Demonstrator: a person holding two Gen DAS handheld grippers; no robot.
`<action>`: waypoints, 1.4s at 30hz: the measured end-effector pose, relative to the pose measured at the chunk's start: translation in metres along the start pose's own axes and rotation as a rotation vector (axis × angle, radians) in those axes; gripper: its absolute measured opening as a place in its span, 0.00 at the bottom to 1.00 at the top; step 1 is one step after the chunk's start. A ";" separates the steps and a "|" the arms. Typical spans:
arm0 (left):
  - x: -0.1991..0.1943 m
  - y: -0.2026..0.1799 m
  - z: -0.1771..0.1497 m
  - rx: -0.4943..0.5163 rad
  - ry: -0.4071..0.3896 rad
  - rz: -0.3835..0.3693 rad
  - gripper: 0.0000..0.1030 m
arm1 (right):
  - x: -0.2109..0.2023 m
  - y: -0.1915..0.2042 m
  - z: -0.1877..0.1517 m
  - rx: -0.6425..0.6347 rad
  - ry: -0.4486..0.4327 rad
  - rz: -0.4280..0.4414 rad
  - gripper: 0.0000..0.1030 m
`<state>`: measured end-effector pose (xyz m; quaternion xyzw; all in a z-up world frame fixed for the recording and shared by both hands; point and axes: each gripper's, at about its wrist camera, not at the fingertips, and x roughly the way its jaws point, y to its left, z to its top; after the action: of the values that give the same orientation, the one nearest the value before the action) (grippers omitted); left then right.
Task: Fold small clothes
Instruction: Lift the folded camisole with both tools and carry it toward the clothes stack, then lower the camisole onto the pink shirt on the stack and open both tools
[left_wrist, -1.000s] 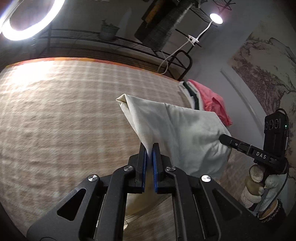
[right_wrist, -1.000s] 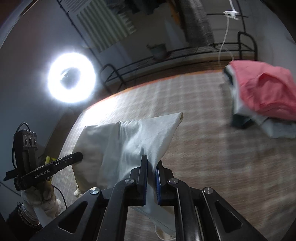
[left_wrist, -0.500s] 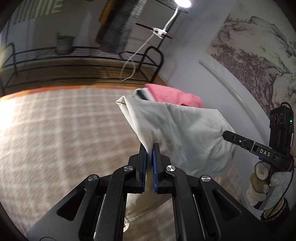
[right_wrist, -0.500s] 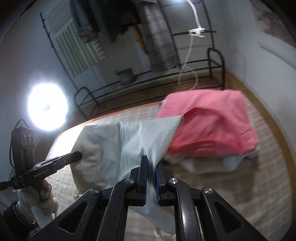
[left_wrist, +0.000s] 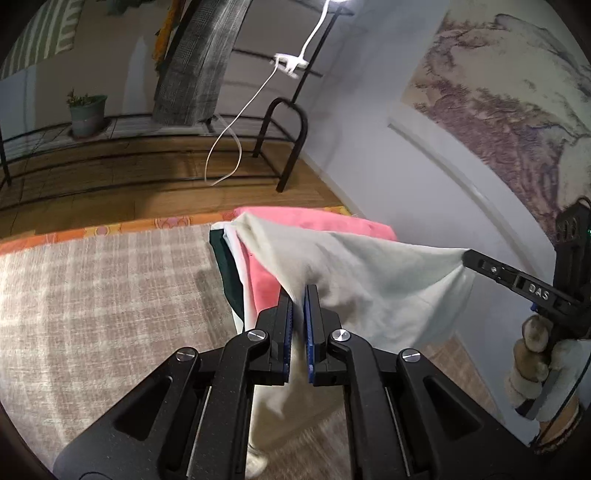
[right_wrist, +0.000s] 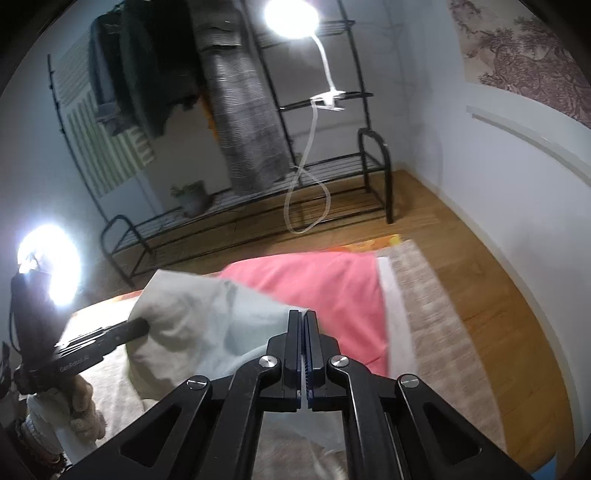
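A cream-white garment (left_wrist: 369, 273) hangs stretched in the air between my two grippers. My left gripper (left_wrist: 298, 292) is shut on one corner of it, and that gripper also shows at the left of the right wrist view (right_wrist: 142, 325). My right gripper (right_wrist: 303, 314) pinches the other corner; its jaws are closing tight with the cloth between them. Its tip (left_wrist: 467, 256) appears at the right of the left wrist view. Under the cloth lies a stack of folded clothes with a pink garment (right_wrist: 332, 291) on top and a dark green one (left_wrist: 227, 273) lower down.
The stack sits at the far corner of a beige checked mat (left_wrist: 92, 295) with an orange border. Beyond it are wooden floor (right_wrist: 461, 258), a black metal rack (right_wrist: 258, 206) with a plant pot (left_wrist: 86, 114), and a white wall at right. A ring light (right_wrist: 48, 266) glares at left.
Both grippers have carried the stretched cream garment across the mat to the right; it now hangs over the pink-topped stack. The right jaws have closed tighter on the cloth.
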<state>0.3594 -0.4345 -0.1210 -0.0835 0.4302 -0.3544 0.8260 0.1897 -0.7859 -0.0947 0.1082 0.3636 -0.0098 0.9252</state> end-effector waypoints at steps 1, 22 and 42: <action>0.002 0.003 -0.001 -0.014 0.003 -0.013 0.03 | 0.005 -0.004 0.002 0.006 -0.002 0.006 0.00; 0.019 0.042 -0.010 0.000 0.075 0.025 0.03 | 0.059 -0.076 -0.056 0.371 0.028 0.332 0.39; -0.006 0.005 -0.020 0.139 0.032 0.044 0.03 | 0.000 -0.040 -0.036 0.222 -0.124 0.277 0.00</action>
<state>0.3444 -0.4234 -0.1317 -0.0108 0.4195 -0.3664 0.8305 0.1615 -0.8178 -0.1277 0.2578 0.2844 0.0711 0.9206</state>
